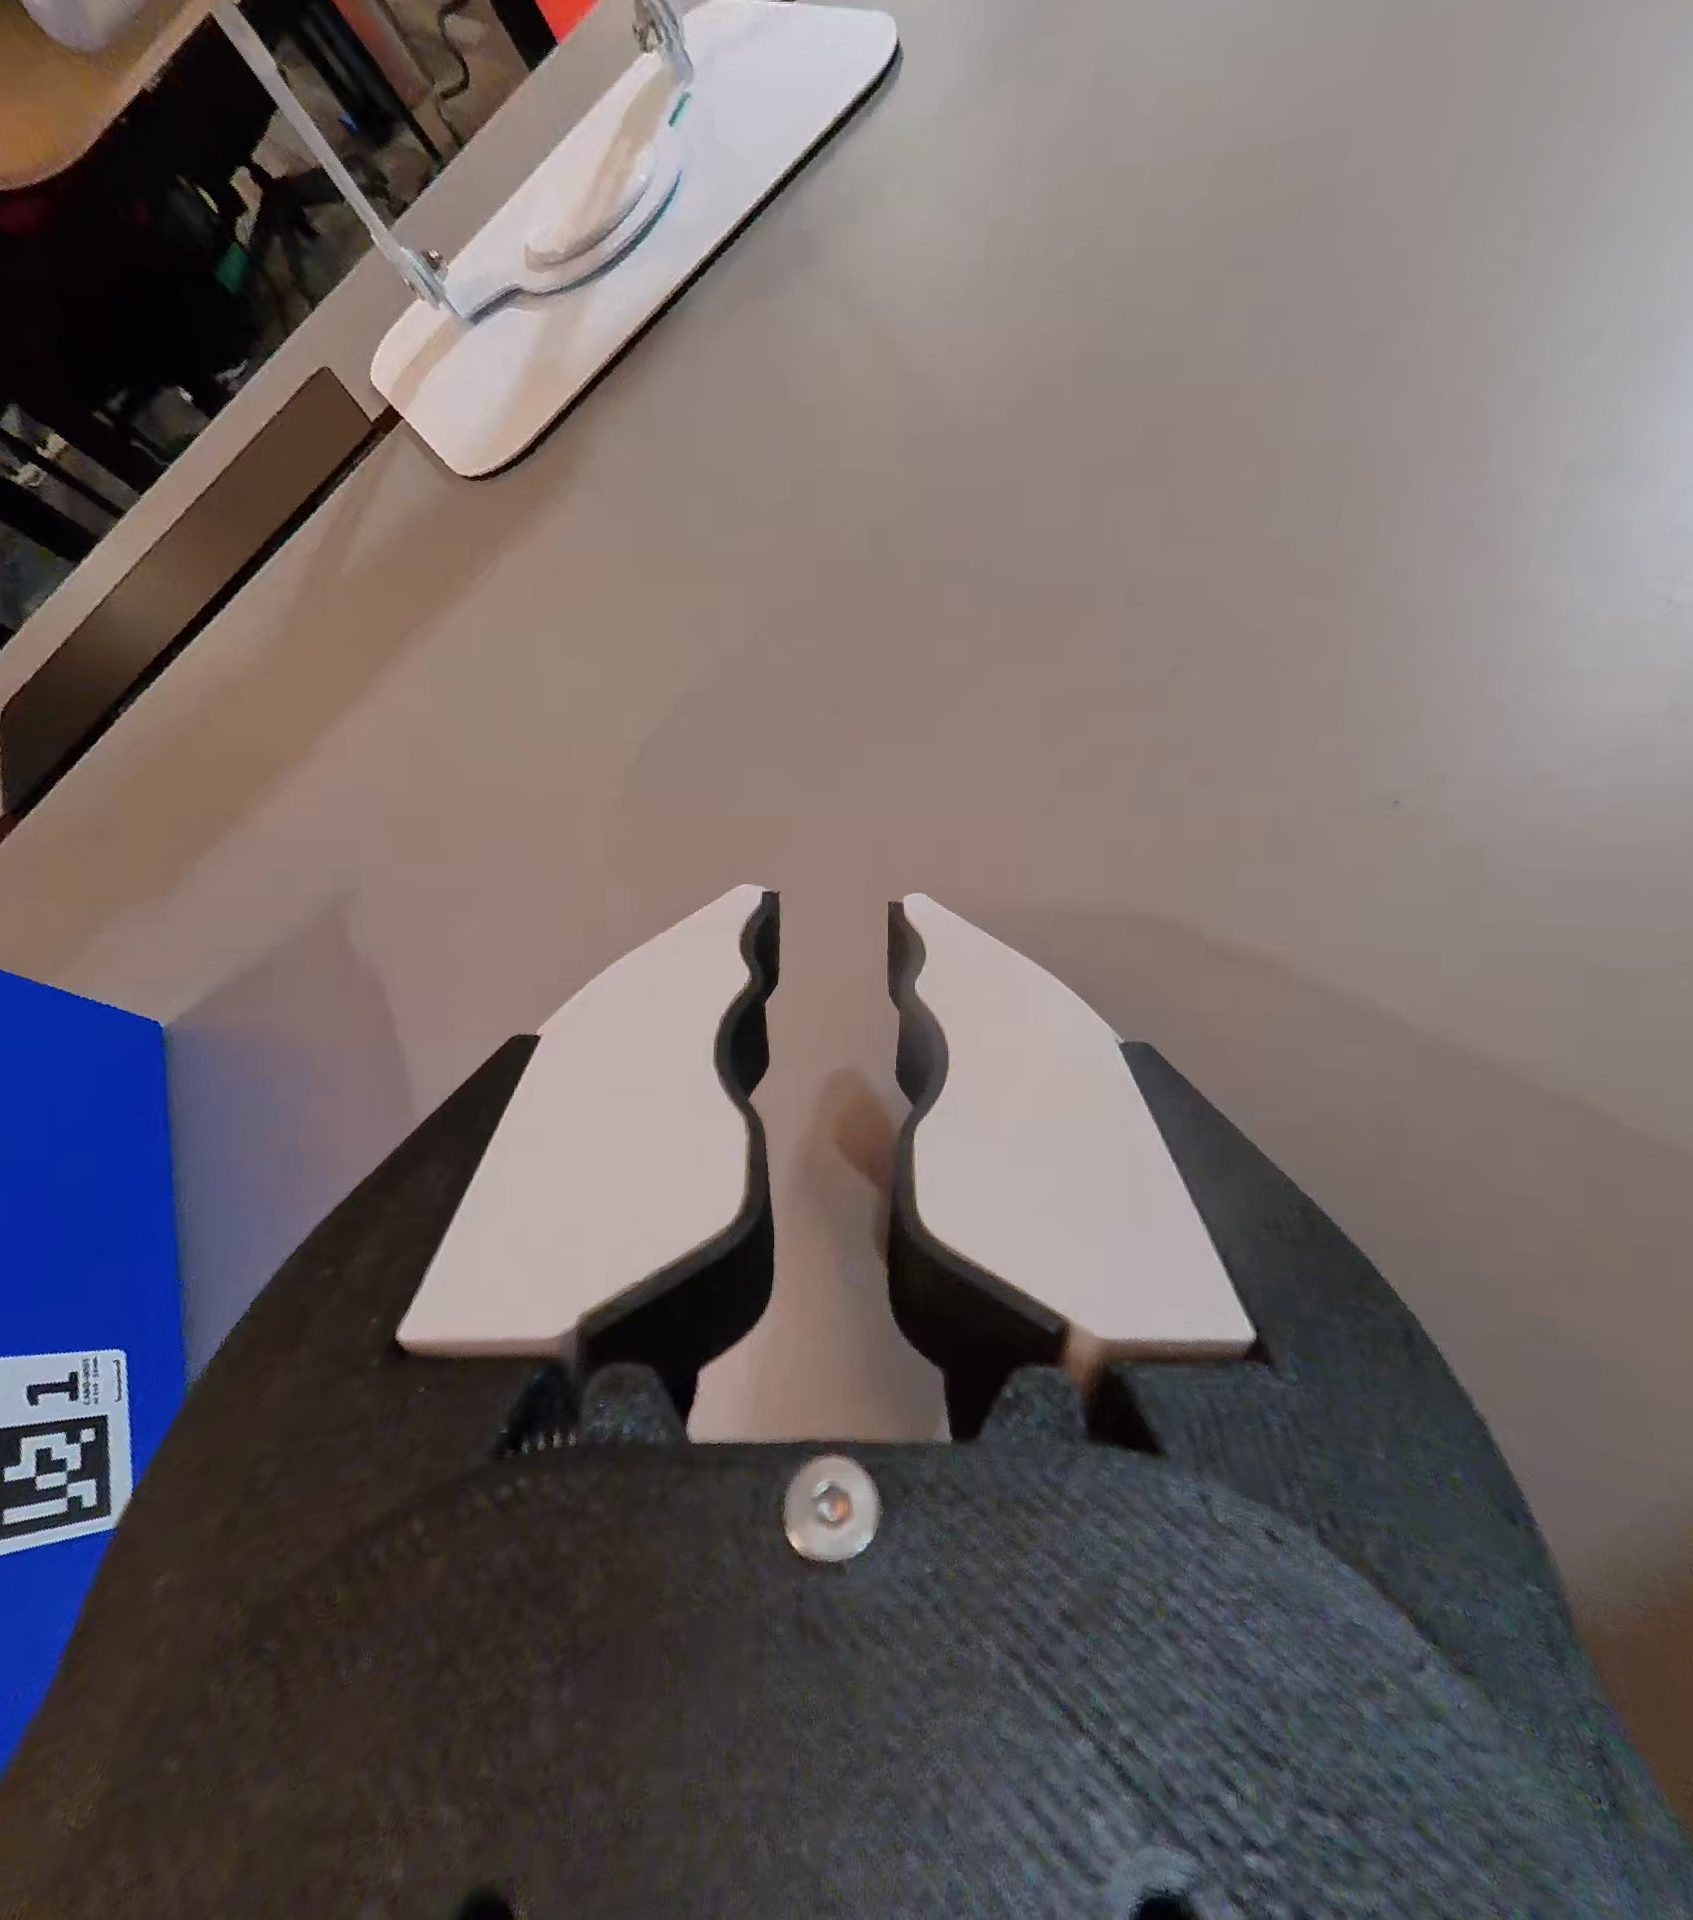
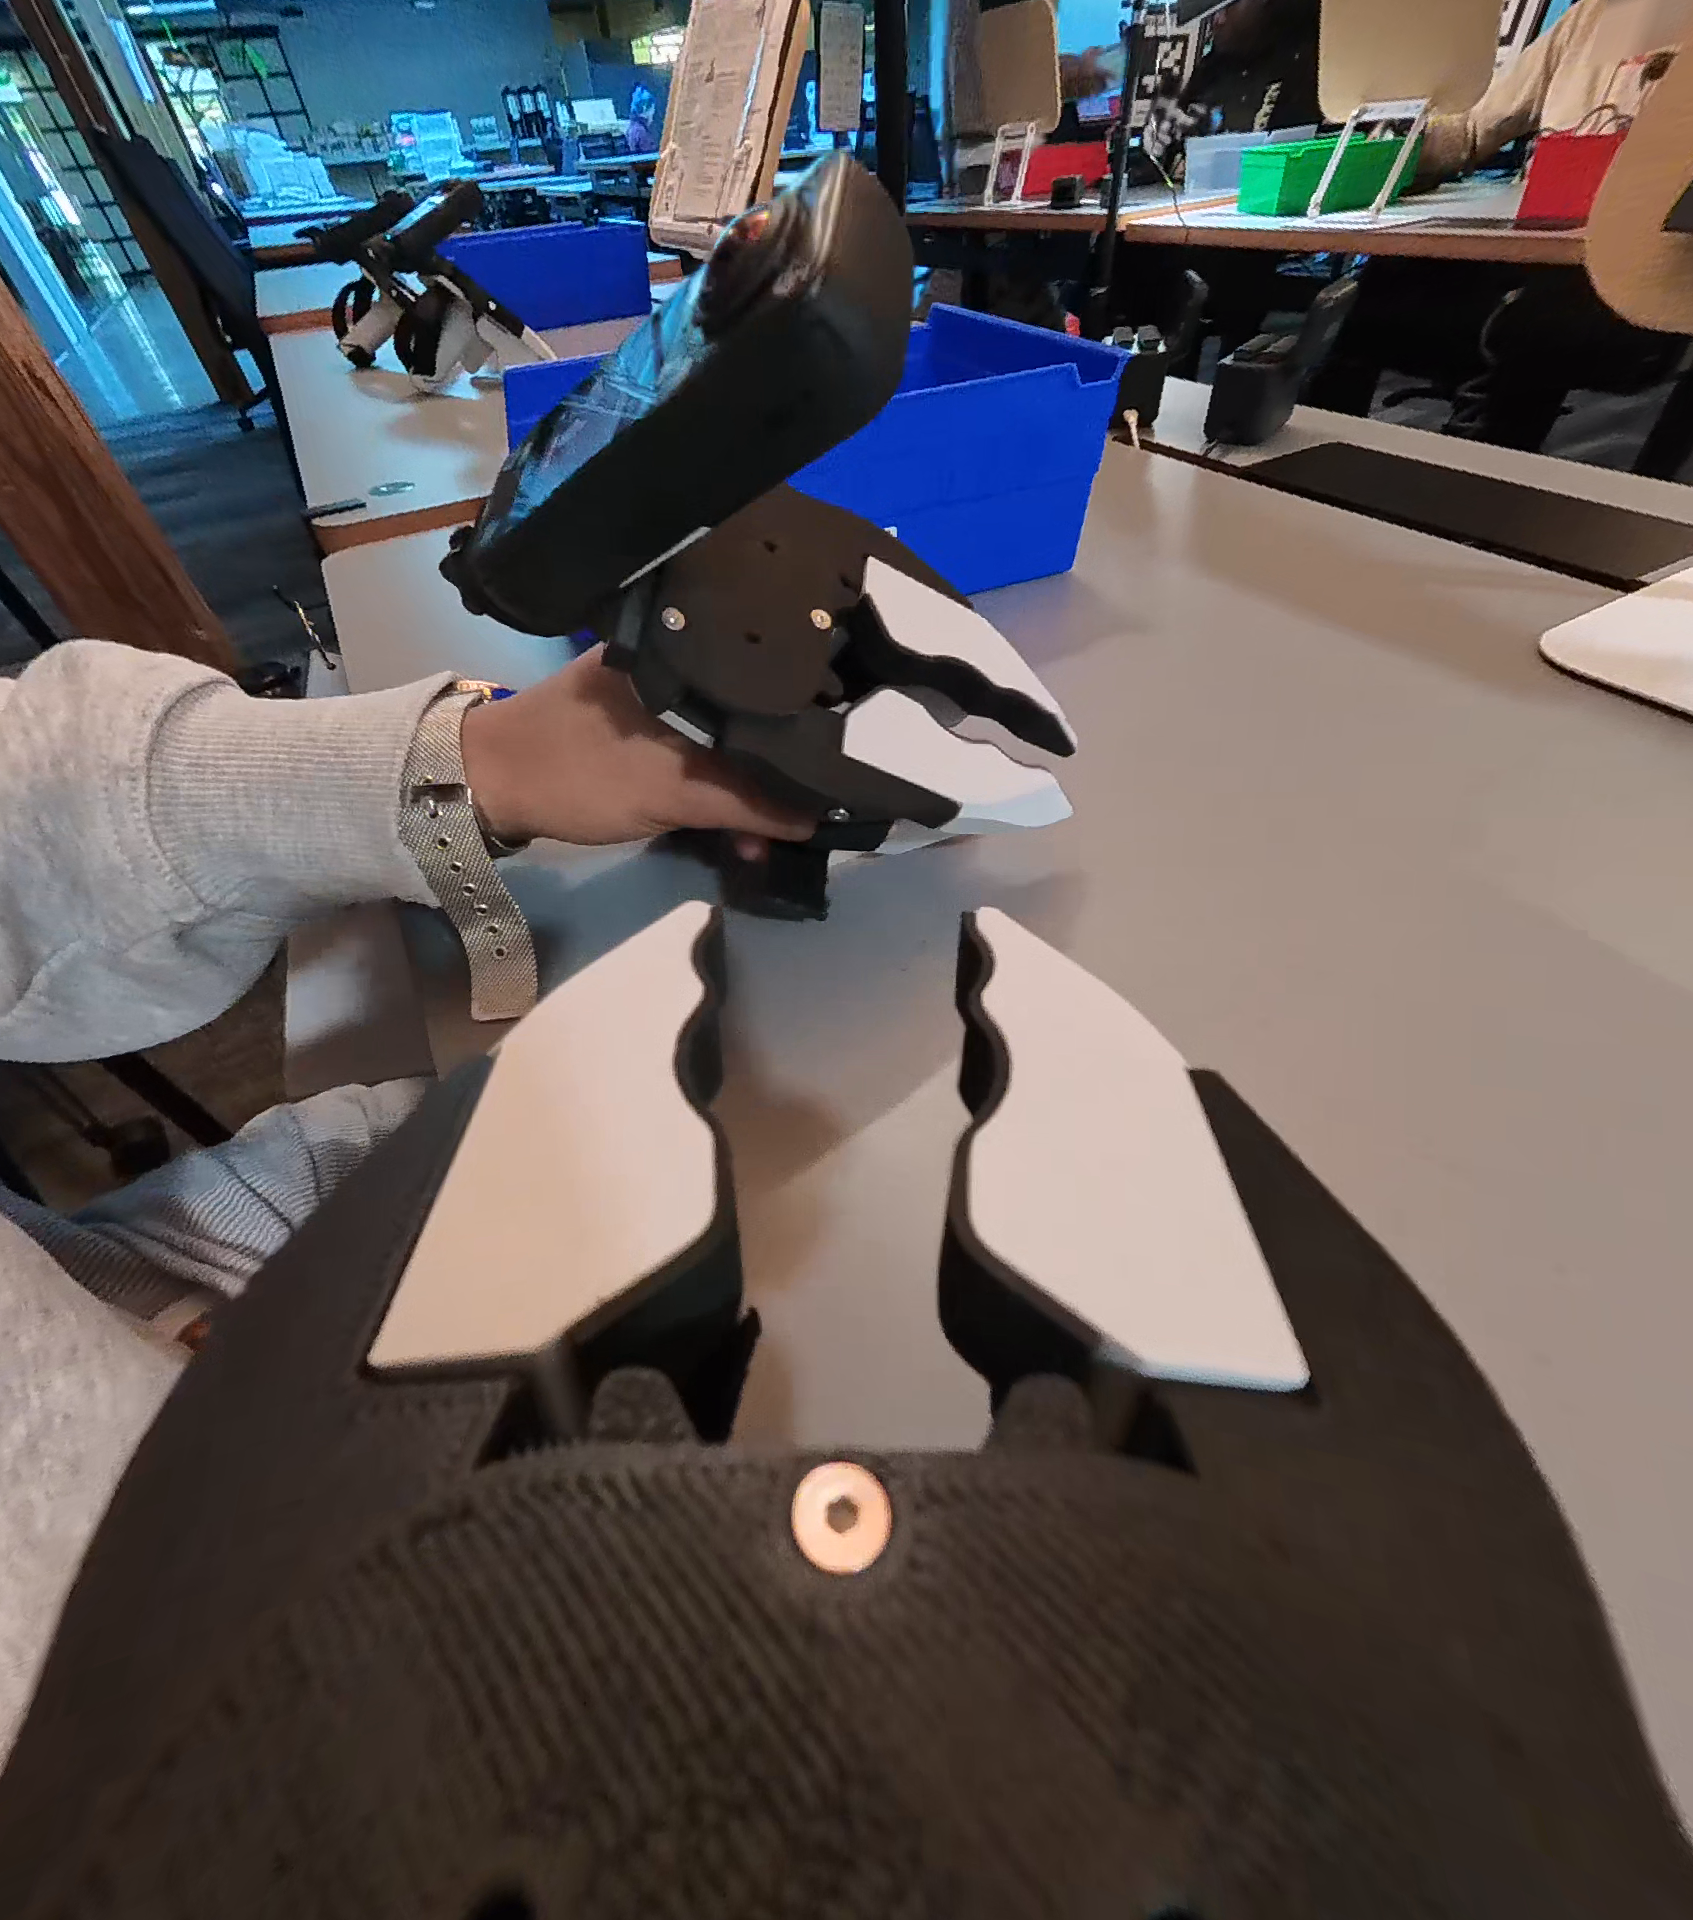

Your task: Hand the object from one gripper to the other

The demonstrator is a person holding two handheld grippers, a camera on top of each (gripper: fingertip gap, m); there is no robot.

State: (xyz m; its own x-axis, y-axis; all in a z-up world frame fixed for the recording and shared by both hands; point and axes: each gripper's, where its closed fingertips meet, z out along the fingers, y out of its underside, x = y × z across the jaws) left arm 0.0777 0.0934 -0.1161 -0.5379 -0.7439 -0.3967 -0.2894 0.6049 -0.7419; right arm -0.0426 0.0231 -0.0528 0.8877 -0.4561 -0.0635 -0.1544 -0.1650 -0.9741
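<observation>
My left gripper [image 1: 831, 904] hovers over the grey table [image 1: 1237, 623] with its jaws a narrow gap apart. A small blurred brownish spot [image 1: 857, 1127] lies in the gap; I cannot tell what it is. My right gripper [image 2: 842, 925] is open wider and empty, low over the table [image 2: 1341, 935]. In the right wrist view the left gripper [image 2: 1065, 779] is just ahead, held by a hand [image 2: 593, 758] and pointing right, with nothing visible between its fingers. No other hand-over object shows in either view.
A blue bin [image 1: 21, 1195] with a marker label stands close to the left of my left gripper; it also shows behind it in the right wrist view [image 2: 977, 468]. A white stand base [image 1: 634, 260] [image 2: 1673, 655] and a dark strip [image 2: 1486, 509] lie at the table's far side. The gap from one gripper's tips to the other's is roughly 15 cm.
</observation>
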